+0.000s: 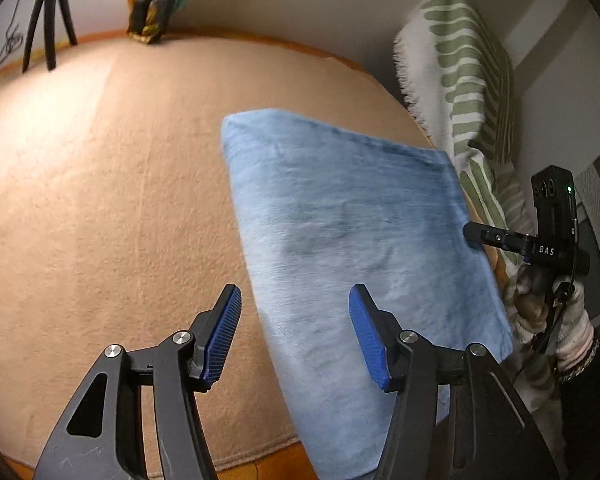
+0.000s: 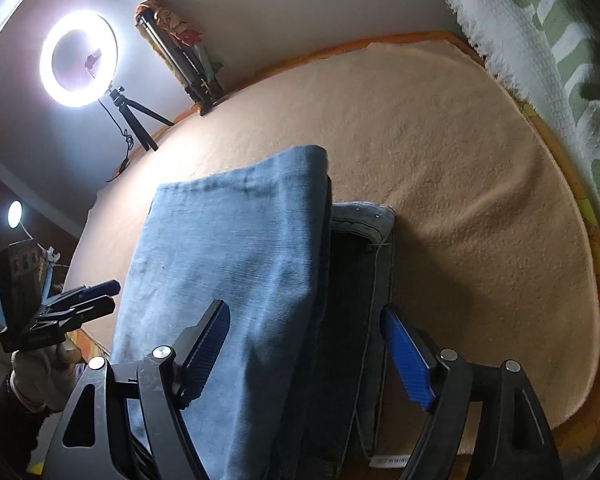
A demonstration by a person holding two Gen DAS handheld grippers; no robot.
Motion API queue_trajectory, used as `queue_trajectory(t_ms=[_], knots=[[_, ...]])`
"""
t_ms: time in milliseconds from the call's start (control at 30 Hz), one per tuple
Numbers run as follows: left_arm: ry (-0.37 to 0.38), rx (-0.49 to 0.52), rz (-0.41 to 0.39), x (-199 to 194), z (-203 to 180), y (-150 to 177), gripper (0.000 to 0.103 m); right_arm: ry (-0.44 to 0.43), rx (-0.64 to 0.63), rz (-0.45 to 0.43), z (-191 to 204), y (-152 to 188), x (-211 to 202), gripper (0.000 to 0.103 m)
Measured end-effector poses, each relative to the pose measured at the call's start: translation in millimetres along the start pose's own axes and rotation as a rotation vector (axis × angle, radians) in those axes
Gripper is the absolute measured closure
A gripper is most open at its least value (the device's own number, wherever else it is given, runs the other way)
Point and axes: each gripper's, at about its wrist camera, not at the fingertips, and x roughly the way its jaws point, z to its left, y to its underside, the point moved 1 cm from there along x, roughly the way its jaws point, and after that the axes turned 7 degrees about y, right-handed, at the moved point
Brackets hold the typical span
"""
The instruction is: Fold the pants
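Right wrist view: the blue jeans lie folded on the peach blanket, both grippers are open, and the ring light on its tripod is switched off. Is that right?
Not quite: the ring light is switched on, glowing bright white in the right wrist view. The rest holds: the blue jeans lie folded on the peach blanket, and the left gripper and right gripper are both open, with nothing pinched between their fingers.

A peach blanket [image 2: 480, 184] is covering the bed, its orange edge [image 2: 420, 36] showing at the top. Folded jeans [image 2: 228, 264] are lying on it at lower centre; a tripod [image 2: 134, 120] is standing at upper left, a striped throw [image 2: 540, 28] resting at upper right.
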Motion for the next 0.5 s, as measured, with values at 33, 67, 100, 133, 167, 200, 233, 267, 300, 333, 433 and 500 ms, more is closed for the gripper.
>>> queue_trajectory(t_ms=[33,67,100,133,167,200,233,267,300,333,433,500], knots=[[0.002,-0.006,0.003,2,1,0,0.048,-0.001,0.006,0.003,-2,0,2,0.023],[0.008,-0.014,0.007,5,3,0,0.048,-0.005,0.013,0.008,-5,0,4,0.023],[0.016,-0.022,0.012,7,4,0,0.048,-0.02,0.021,0.013,-8,1,6,0.023],[0.021,-0.026,0.014,9,5,0,0.048,-0.033,0.029,0.017,-10,2,7,0.023],[0.024,-0.028,0.014,10,6,0,0.048,-0.048,0.043,0.02,-14,3,9,0.023],[0.027,-0.028,0.014,12,5,1,0.048,-0.061,0.051,0.02,-17,4,10,0.023],[0.032,-0.03,0.015,13,6,1,0.048,-0.078,0.06,0.018,-20,5,12,0.023],[0.036,-0.031,0.016,14,6,1,0.048,-0.093,0.064,0.007,-22,6,12,0.022],[0.04,-0.031,0.016,15,6,0,0.048,-0.099,0.063,0.001,-22,7,12,0.022],[0.042,-0.031,0.016,15,7,0,0.048,-0.105,0.059,-0.003,-22,8,12,0.022],[0.052,-0.031,0.01,17,8,-1,0.048,-0.122,0.05,-0.009,-23,10,12,0.022],[0.06,-0.028,0.009,19,6,-2,0.048,-0.143,0.047,-0.009,-25,12,11,0.024]])
